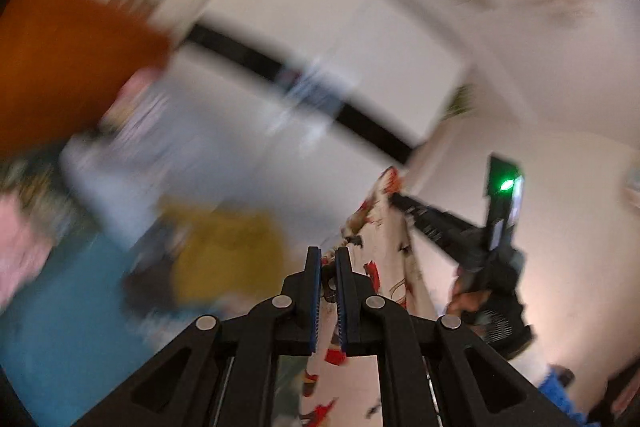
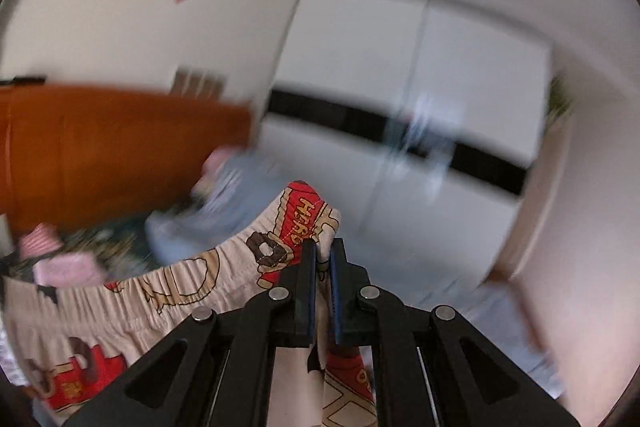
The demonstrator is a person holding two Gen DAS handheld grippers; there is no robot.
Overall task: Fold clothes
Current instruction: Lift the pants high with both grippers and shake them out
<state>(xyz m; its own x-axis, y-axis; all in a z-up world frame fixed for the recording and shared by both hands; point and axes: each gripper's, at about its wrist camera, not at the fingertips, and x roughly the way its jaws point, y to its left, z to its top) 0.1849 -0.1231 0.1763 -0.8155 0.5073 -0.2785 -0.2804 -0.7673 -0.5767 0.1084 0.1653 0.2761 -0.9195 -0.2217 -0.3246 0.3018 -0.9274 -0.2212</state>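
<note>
A cream garment with red and brown cartoon prints and an elastic waistband [image 2: 192, 279] hangs in the air between both grippers. My left gripper [image 1: 328, 255] is shut on one edge of it [image 1: 384, 239]. My right gripper [image 2: 324, 247] is shut on the waistband's other end. In the left wrist view the right gripper [image 1: 394, 197] reaches in from the right, with a green light on its body. The cloth hangs down below both jaws. Both views are blurred by motion.
An orange-brown headboard or cabinet [image 2: 100, 147] is at left. A pile of clothes, light blue [image 2: 224, 203], pink [image 2: 64, 267], yellow [image 1: 228, 247] and teal [image 1: 72, 307], lies below. White wardrobe doors with a black band [image 2: 400, 123] stand behind.
</note>
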